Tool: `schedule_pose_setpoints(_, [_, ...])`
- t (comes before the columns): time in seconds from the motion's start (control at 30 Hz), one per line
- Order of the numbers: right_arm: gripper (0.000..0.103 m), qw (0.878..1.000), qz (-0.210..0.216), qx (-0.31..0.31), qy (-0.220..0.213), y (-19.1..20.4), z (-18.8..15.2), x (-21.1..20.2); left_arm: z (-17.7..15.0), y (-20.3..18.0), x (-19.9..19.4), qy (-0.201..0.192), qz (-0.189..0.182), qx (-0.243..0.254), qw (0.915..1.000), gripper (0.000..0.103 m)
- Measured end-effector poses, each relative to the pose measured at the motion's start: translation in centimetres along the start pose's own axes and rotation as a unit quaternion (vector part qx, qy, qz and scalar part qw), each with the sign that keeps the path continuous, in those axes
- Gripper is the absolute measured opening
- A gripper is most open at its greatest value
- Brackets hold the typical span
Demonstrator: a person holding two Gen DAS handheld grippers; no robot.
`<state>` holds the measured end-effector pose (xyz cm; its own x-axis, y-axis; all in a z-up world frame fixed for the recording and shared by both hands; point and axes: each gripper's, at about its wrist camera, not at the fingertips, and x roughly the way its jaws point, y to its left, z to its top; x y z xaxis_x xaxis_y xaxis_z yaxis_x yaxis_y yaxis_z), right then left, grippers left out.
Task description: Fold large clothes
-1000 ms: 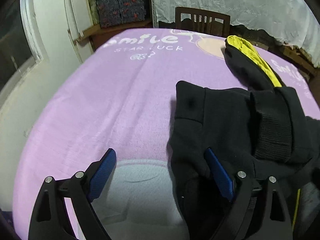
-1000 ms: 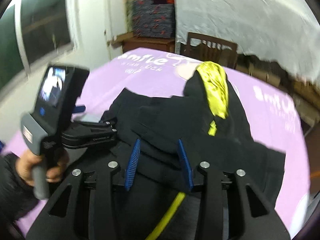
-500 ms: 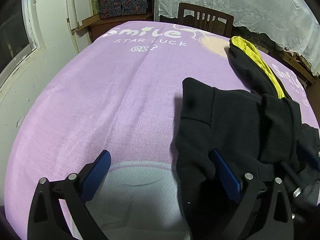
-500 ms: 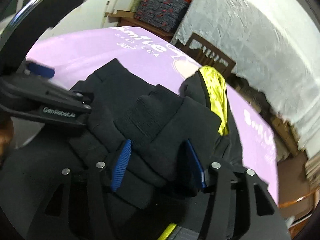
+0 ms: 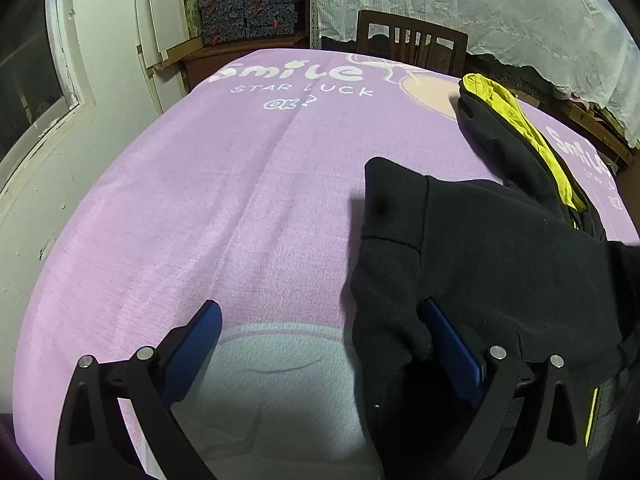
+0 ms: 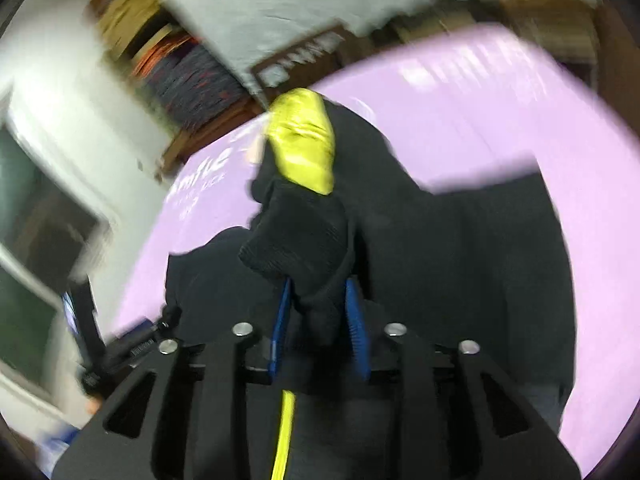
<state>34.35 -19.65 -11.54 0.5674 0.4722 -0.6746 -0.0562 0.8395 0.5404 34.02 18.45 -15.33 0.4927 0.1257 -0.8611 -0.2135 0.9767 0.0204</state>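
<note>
Your right gripper [image 6: 318, 320] is pinching a bunched fold of the black jacket [image 5: 500, 248], having rolled and swung across it since a second ago, so the view is blurring. Your left gripper [image 5: 320, 344] is standing wide open, its jaws having just opened further, one finger over the jacket's edge. The jacket is lying on the purple blanket [image 5: 240, 200], yellow lining [image 6: 304, 140] showing.

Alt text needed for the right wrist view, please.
Blurred fisheye view: the right gripper jaws pinch a bunched fold of a black jacket with a yellow-lined hood, lying on a purple blanket.
</note>
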Motion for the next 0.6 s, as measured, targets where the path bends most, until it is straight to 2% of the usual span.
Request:
schedule_pose_setpoints(0.03, [0.049,0.999,0.012,0.036,-0.002,-1.8,-0.2,-0.1,0.0,0.0,0.0,-0.001,0.001,0.001,1.0000,0.100])
schedule_pose_setpoints(0.07, [0.061,0.998,0.019,0.057,-0.004,-2.9,-0.4,-0.2,0.0,0.0,0.0,-0.002,0.001,0.001,1.0000,0.100])
schedule_pose_setpoints(0.17, [0.063,0.994,0.050,0.098,-0.003,-4.6,-0.8,0.0,-0.1,0.0,0.0,-0.002,-0.001,-0.001,1.0000,0.100])
schedule_pose_setpoints(0.23, [0.063,0.993,0.052,0.103,-0.005,-4.4,-0.7,0.3,-0.1,0.0,0.0,-0.002,-0.001,-0.002,1.0000,0.100])
schedule_pose_setpoints(0.27, [0.061,0.994,0.045,0.095,-0.006,-4.1,-0.7,0.4,-0.1,0.0,0.0,-0.002,-0.001,-0.002,1.0000,0.100])
schedule_pose_setpoints(0.37, [0.008,0.998,0.012,0.052,-0.018,-2.7,-0.5,0.5,-0.1,0.0,0.0,-0.002,-0.002,-0.002,1.0000,0.100])
schedule_pose_setpoints(0.5, [0.008,0.999,0.003,0.022,-0.044,-2.3,-0.5,-0.9,-0.1,0.0,0.0,-0.003,0.001,0.001,1.0000,0.100])
schedule_pose_setpoints(0.6, [0.008,0.999,-0.044,0.010,-0.014,-2.8,-0.2,0.3,-0.1,0.0,0.0,-0.004,0.002,0.002,1.0000,0.100])
